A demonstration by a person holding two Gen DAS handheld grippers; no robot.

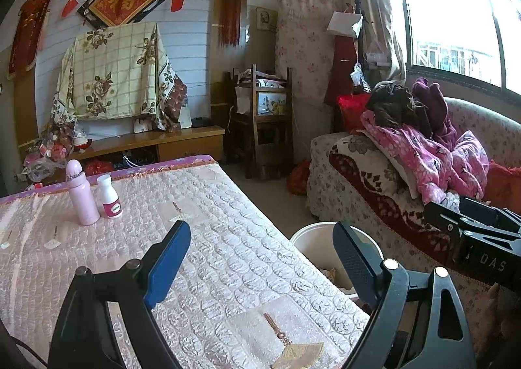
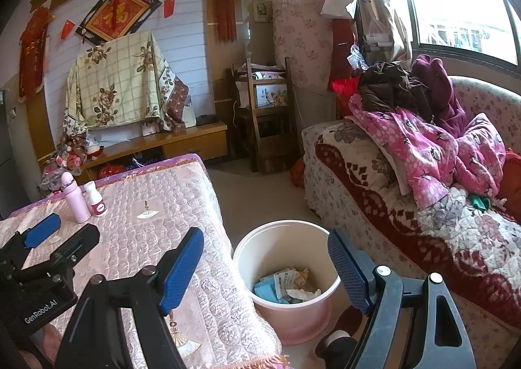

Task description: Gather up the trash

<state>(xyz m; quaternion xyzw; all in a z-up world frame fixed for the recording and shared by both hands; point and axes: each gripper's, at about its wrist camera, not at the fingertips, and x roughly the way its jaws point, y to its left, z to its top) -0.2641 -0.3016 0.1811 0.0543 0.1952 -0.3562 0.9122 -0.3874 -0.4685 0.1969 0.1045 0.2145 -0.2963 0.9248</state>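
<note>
Left claw (image 1: 262, 258) spread wide, nothing between the blue pads (image 1: 169, 263), hanging over the near corner of the quilted table (image 1: 208, 238). Right claw (image 2: 265, 266) equally wide and empty, poised above the gap between table edge and sofa (image 2: 407, 238), one pad over the cloth, the other over the floor side. Directly beneath and between those pads, a pink bucket (image 2: 286, 313) on the floor, just beside the table's edge, holding the trash (image 2: 286, 284): blue and white wrappers and crumpled paper at the bottom. Seen from the left wrist, only the bucket's pale rim (image 1: 312, 229) past the table corner. Farther back on the table, a pink bottle (image 1: 81, 193) upright, a small white bottle (image 1: 109, 196) just beside it. On the sofa, a heap of pink clothes (image 2: 439, 154).
</note>
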